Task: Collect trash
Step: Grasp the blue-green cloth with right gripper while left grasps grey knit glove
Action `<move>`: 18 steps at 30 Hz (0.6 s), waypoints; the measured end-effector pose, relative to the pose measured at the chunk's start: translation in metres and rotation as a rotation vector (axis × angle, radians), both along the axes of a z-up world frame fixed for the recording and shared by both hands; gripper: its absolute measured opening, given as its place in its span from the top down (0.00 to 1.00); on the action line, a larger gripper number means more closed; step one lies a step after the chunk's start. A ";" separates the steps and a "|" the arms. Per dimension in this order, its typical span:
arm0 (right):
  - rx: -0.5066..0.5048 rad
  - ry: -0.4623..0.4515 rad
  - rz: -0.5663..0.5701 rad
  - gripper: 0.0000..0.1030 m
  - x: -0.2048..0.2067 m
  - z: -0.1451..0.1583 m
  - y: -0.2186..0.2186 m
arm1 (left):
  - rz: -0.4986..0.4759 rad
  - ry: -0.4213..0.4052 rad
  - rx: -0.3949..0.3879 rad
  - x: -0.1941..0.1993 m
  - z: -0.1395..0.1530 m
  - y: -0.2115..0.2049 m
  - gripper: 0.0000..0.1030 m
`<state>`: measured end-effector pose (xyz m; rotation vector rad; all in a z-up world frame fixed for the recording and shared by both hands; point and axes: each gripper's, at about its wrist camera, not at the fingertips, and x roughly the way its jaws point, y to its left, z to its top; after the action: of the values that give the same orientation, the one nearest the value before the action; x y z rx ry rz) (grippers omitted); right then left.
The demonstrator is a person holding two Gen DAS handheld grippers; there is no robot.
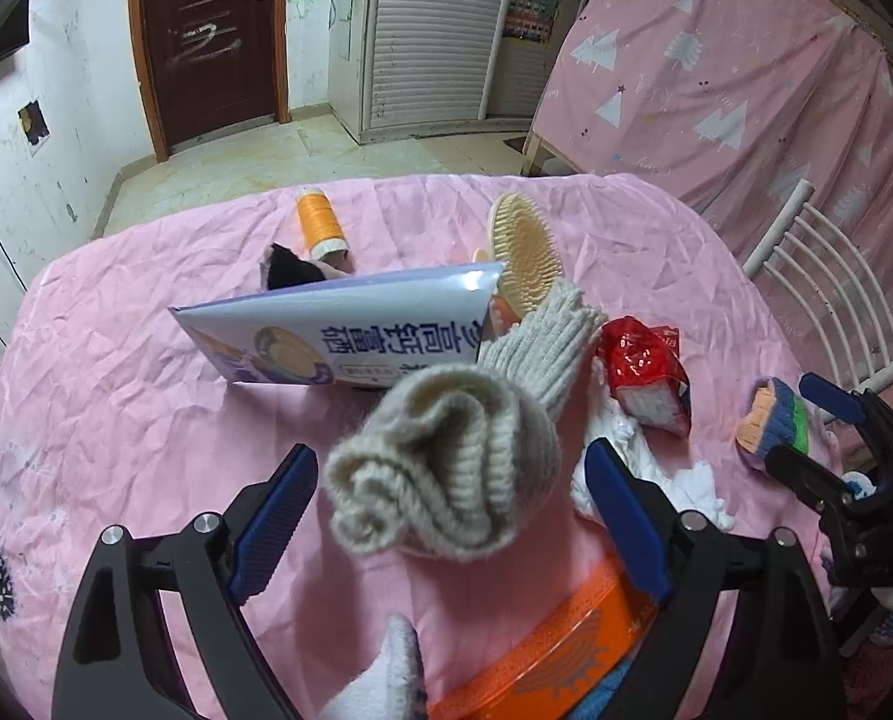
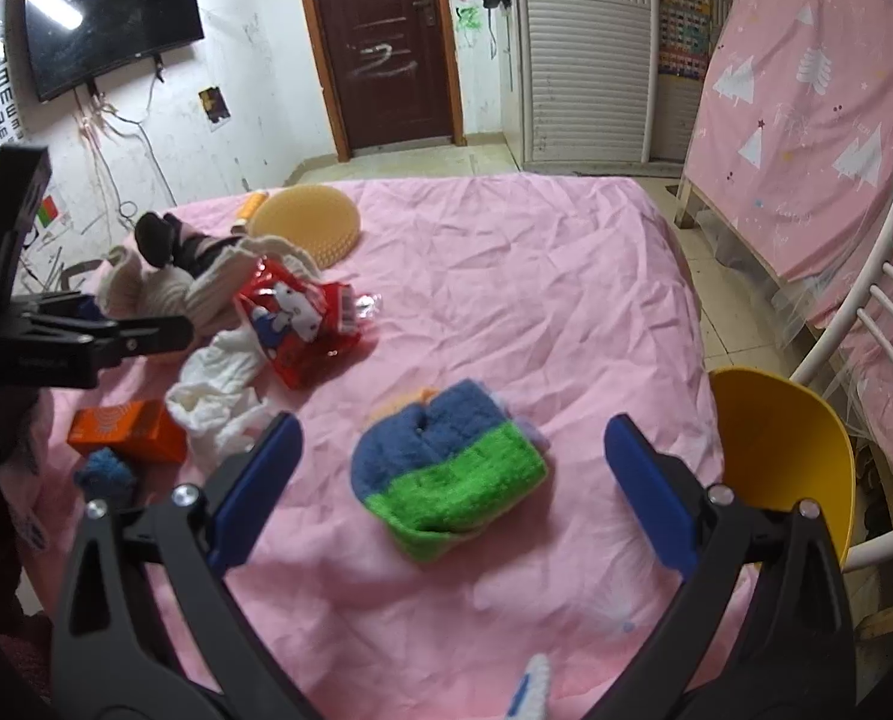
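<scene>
While the left gripper [image 1: 446, 516] is hanging wide open around a cream sock [image 1: 446, 468], the red wrapper [image 1: 647, 375] is lying just behind it; closing now risks grabbing sock, not trash.

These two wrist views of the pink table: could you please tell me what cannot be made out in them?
- Flat purple-and-white snack bag, left wrist view: its lower right corner is hidden behind the rolled beige knitted sock.
- Black fabric item, left wrist view: mostly hidden behind that bag.
- Orange rectangular box, left wrist view: cut off by the bottom edge and the left gripper.
</scene>
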<state>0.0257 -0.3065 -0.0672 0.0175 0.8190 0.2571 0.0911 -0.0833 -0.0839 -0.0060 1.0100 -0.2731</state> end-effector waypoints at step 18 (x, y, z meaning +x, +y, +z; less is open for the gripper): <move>-0.036 -0.007 -0.026 0.60 -0.002 -0.003 0.002 | -0.003 -0.071 0.020 -0.025 0.018 -0.010 0.50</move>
<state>0.0236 -0.3050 -0.0705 -0.0061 0.8162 0.2179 0.0658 -0.0931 -0.0664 0.0230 0.9423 -0.2639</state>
